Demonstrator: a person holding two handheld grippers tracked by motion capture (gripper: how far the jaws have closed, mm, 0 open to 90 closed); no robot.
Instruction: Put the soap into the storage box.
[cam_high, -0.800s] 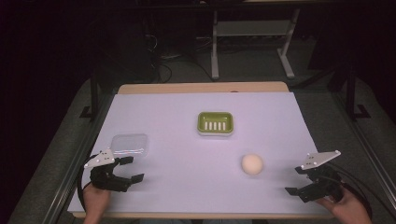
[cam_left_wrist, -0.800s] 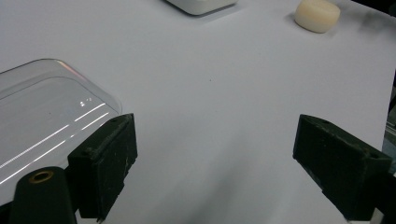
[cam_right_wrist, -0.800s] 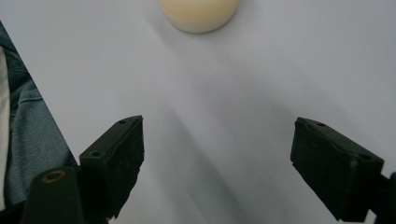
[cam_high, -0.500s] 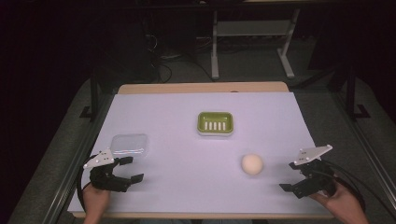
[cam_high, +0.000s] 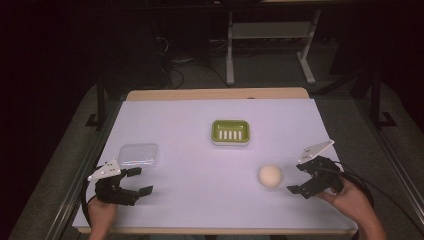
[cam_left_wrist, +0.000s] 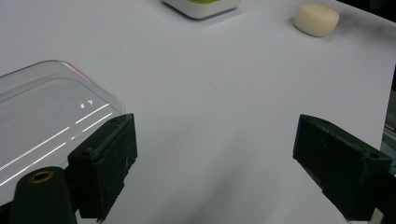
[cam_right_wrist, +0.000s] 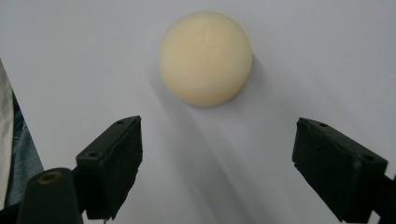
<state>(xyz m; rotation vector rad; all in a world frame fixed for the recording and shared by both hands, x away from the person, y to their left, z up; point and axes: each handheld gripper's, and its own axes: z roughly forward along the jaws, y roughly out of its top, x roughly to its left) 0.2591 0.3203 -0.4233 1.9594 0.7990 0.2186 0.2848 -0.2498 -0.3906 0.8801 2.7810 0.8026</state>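
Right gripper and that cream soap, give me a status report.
Right gripper open, aimed at cream soap, not touching. Left gripper open beside clear lid. Path to soap clear.

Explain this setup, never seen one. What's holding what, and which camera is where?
No robot here: a person holds a hand-held claw in each hand. The high view looks down on the table. There the left claw sits near a clear plastic lid, and the right claw points at a round cream soap. A green soap dish lies mid-table. The other two pictures come from cameras riding on each claw, looking along its black jaws: the left gripper view shows the lid beside one jaw, the right gripper view shows the soap just ahead. Both claws are open and hold nothing.
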